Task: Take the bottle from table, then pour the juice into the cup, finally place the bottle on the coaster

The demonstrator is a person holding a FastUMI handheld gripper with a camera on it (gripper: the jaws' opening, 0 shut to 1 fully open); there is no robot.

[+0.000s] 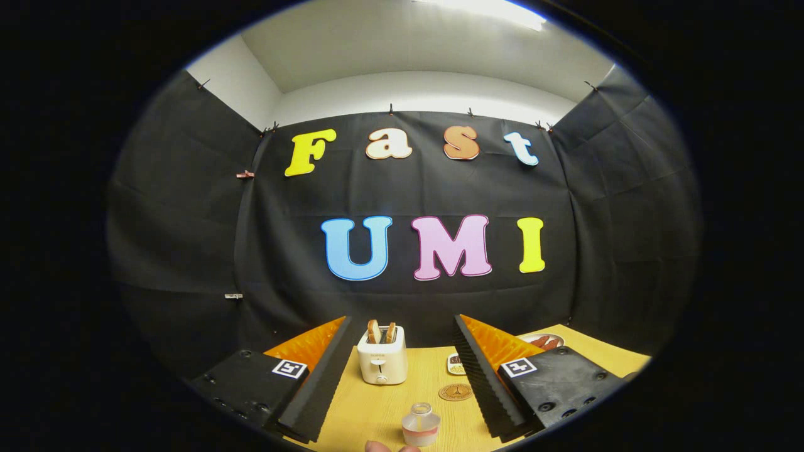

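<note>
The gripper (402, 376) stands wide open, its two fingers spread well apart and reaching forward. The left finger (320, 383) and the right finger (483, 383) each show a black ribbed inner pad facing the gap, an orange outer side, and a black base block carrying a square marker. Neither pad presses on anything. Both fingers are held level, low above the desk (377, 408). A fingertip (377, 446) of the person peeks in just below the gap.

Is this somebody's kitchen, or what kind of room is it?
Probably a practice booth set up like a breakfast table: black cloth walls, a wooden table with a toaster and small bottle. The gripper is open.
</note>
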